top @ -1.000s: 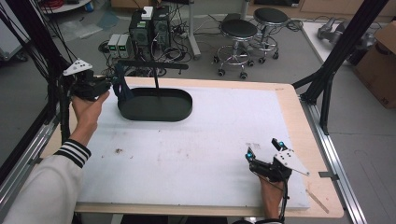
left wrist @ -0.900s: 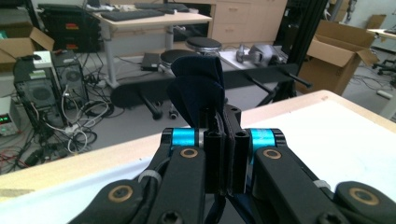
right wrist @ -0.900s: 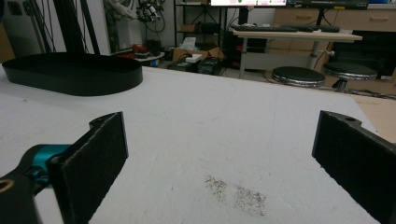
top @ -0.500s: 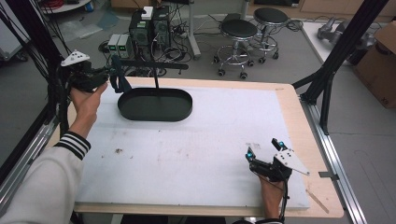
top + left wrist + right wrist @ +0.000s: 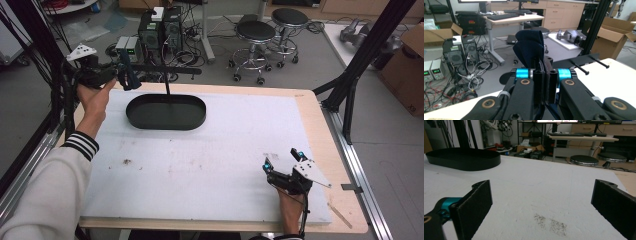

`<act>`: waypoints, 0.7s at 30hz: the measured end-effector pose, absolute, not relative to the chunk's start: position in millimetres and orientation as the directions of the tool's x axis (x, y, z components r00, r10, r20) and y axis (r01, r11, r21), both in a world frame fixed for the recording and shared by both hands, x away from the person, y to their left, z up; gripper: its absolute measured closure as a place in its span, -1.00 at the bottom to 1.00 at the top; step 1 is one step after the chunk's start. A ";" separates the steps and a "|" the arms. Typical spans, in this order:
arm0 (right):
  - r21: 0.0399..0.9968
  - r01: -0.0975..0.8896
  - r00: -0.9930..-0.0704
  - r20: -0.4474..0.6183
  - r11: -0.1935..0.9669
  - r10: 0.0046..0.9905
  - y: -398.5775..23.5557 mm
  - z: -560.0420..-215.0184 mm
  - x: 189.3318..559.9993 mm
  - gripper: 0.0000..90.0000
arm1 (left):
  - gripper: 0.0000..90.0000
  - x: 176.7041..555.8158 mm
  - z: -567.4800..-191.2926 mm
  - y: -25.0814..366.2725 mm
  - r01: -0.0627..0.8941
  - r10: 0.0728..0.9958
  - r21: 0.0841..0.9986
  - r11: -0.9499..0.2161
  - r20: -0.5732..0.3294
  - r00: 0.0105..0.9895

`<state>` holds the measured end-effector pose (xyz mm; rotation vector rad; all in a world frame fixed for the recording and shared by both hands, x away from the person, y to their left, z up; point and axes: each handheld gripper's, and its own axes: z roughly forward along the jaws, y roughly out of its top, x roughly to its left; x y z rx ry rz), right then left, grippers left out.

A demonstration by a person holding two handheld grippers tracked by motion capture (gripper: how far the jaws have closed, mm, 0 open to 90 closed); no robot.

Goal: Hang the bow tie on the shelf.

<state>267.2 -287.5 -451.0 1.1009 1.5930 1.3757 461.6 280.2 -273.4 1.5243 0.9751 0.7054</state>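
My left gripper [image 5: 129, 76] had lifted up and away from the black oval tray [image 5: 166, 112] since a second before; its jaws were squeezed tight on a dark blue cloth [image 5: 529, 48], which stuck up between the pads. I think this meant the cloth was picked up and ready to go somewhere, maybe onto the black rack [image 5: 162, 70] that stood in the tray. My left gripper was at the far left corner of the table [image 5: 310, 107], near the edge and the black frame post; there was not much room there. My right gripper [image 5: 282, 162] sat in the same spot, jaws wide open and empty; the white mat [image 5: 220, 150] around it was bare, with lots of room.
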 end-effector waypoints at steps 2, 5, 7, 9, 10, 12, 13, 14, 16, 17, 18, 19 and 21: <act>0.990 0.130 -0.351 -0.005 0.054 0.936 -287.5 -451.0 267.0 -0.95 | 0.95 463.4 -273.4 278.8 0.199 0.873 0.980 -0.020 -0.079 0.482; 0.990 0.126 -0.352 -0.007 0.055 0.936 -287.4 -451.2 266.5 -0.95 | 0.95 465.9 -273.9 276.5 0.195 0.872 0.980 -0.024 -0.075 0.484; 0.991 0.120 -0.353 -0.014 0.060 0.936 -287.6 -451.2 266.7 -0.95 | 0.95 467.7 -273.9 275.5 0.190 0.872 0.981 -0.031 -0.067 0.485; 0.991 0.123 -0.351 -0.009 0.056 0.936 -287.5 -451.2 266.5 -0.95 | 0.95 469.9 -273.9 274.0 0.185 0.871 0.982 -0.031 -0.064 0.487; 0.991 0.124 -0.351 -0.009 0.056 0.936 -287.6 -451.2 266.5 -0.95 | 0.95 471.1 -273.8 273.2 0.182 0.869 0.983 -0.033 -0.062 0.491; 0.991 0.123 -0.350 -0.010 0.057 0.937 -287.5 -451.2 266.5 -0.95 | 0.95 473.4 -274.4 270.9 0.175 0.866 0.984 -0.030 -0.062 0.496; 0.991 0.123 -0.350 -0.010 0.056 0.937 -287.5 -451.2 266.5 -0.95 | 0.95 474.8 -275.4 269.4 0.177 0.862 0.984 -0.025 -0.069 0.502; 0.991 0.123 -0.349 -0.010 0.056 0.937 -287.3 -451.2 266.6 -0.95 | 0.95 475.5 -276.4 267.9 0.177 0.862 0.984 -0.024 -0.070 0.503; 0.991 0.124 -0.349 -0.009 0.055 0.937 -287.5 -451.2 266.5 -0.95 | 0.95 476.9 -278.4 264.4 0.181 0.858 0.983 -0.037 -0.062 0.510; 0.991 0.124 -0.349 -0.008 0.055 0.937 -287.5 -451.2 266.5 -0.95 | 0.95 477.6 -279.9 261.6 0.182 0.856 0.982 -0.045 -0.056 0.514; 0.991 0.125 -0.349 -0.007 0.054 0.937 -287.5 -451.2 266.5 -0.95 | 0.95 478.2 -280.9 259.4 0.181 0.854 0.982 -0.053 -0.050 0.518; 0.991 0.124 -0.349 -0.008 0.054 0.937 -287.5 -451.2 266.5 -0.95 | 0.95 478.8 -281.9 257.5 0.182 0.851 0.982 -0.054 -0.051 0.523; 0.991 0.124 -0.349 -0.009 0.055 0.937 -287.5 -451.2 266.5 -0.95 | 0.95 479.7 -283.3 254.4 0.185 0.843 0.982 -0.048 -0.059 0.534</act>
